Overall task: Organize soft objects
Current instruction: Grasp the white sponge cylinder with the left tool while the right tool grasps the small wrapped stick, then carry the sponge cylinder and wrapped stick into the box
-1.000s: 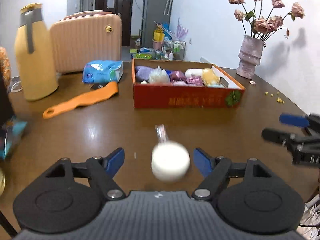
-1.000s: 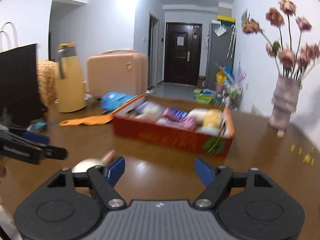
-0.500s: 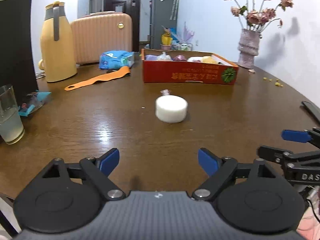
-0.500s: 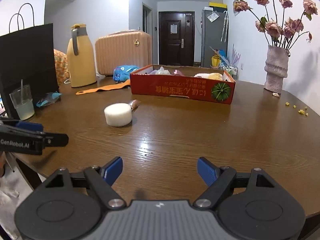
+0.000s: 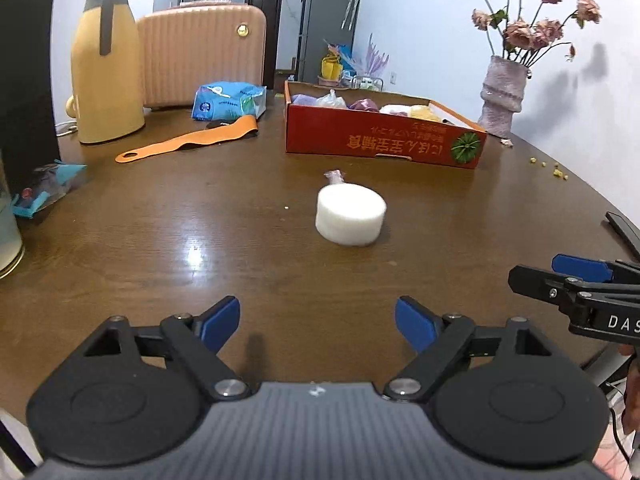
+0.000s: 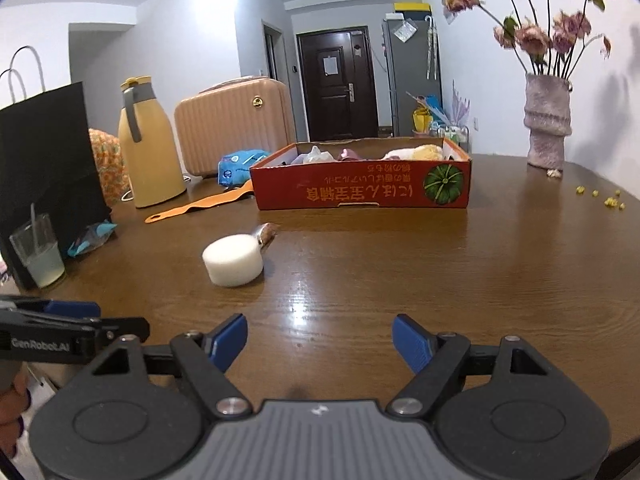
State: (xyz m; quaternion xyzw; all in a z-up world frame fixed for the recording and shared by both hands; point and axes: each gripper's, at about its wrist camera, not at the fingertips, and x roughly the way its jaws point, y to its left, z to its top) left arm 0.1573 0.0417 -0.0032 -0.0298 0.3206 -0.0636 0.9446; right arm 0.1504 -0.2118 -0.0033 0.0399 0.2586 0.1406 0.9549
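Now that the left gripper (image 5: 317, 322) has pulled back, released and empty, the white sponge (image 5: 351, 215) sits alone mid-table, near the red box (image 5: 384, 142), so it likely goes in next. The right gripper (image 6: 319, 344) also gapes; bare wood lies all around.

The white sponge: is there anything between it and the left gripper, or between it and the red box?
Nothing visible blocks either path. Bare table lies between the open left gripper and the sponge. Between the sponge and the red box lies only a small wrapped item, touching the sponge's far side.
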